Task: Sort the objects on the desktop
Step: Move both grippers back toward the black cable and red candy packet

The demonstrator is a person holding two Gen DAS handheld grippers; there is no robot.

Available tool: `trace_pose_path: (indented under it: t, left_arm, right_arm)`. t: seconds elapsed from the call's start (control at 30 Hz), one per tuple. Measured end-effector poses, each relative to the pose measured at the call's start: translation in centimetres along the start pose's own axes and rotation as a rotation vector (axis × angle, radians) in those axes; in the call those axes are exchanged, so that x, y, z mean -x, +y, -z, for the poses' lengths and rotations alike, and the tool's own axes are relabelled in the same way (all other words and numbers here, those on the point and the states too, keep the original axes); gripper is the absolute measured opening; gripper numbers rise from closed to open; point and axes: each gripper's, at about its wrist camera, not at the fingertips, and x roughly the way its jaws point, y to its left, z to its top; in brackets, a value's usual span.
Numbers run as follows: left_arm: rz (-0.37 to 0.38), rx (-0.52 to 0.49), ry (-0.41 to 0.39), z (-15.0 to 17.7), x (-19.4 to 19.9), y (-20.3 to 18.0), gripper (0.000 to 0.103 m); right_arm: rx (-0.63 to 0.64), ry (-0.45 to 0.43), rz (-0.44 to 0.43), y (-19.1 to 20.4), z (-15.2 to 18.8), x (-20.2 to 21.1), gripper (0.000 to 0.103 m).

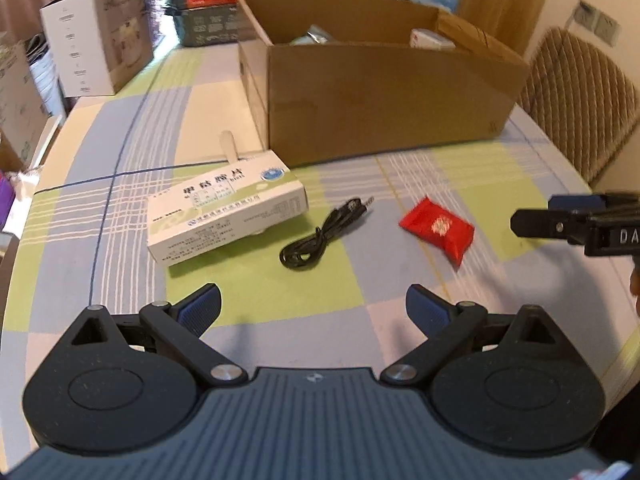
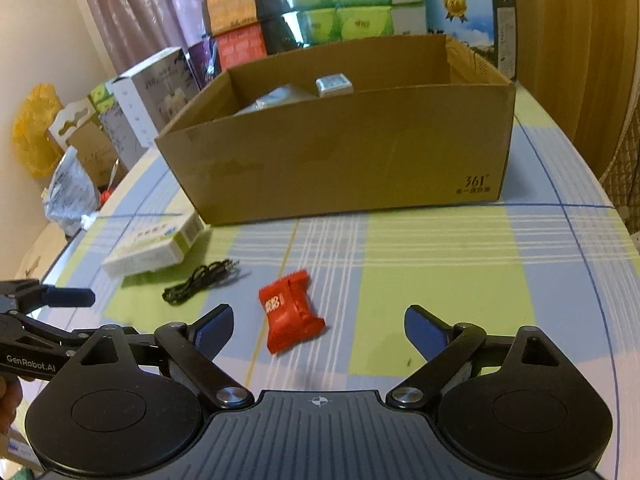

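Observation:
A white and green medicine box [image 1: 226, 210] [image 2: 154, 242] lies on the checked tablecloth, left of a coiled black cable [image 1: 324, 234] [image 2: 200, 280]. A red candy packet [image 1: 438, 230] [image 2: 290, 312] lies to the right of the cable. Behind them stands an open cardboard box [image 1: 384, 100] [image 2: 344, 152] holding a few items. My left gripper [image 1: 314, 306] hovers open, short of the cable. My right gripper [image 2: 318, 330] is open too, with the red packet just ahead between its spread fingers, untouched. Each gripper shows at the edge of the other's view.
A white stick-like object [image 1: 230, 146] pokes out behind the medicine box. Stacked cartons and tissue packs [image 2: 352, 0] crowd the table's far end. A white appliance carton [image 1: 96, 32] stands far left. A woven chair back [image 1: 580, 96] is at the right.

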Motion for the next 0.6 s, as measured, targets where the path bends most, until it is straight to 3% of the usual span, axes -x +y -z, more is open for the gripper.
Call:
trace_pose_path:
  t: [0.6]
  left_arm:
    - [-0.002,-0.178,0.031,-0.4,-2.3,-0.3,0.097]
  right_arm:
    - [0.092,0.039,0.016,0.6,1.3,-2.2,0.092]
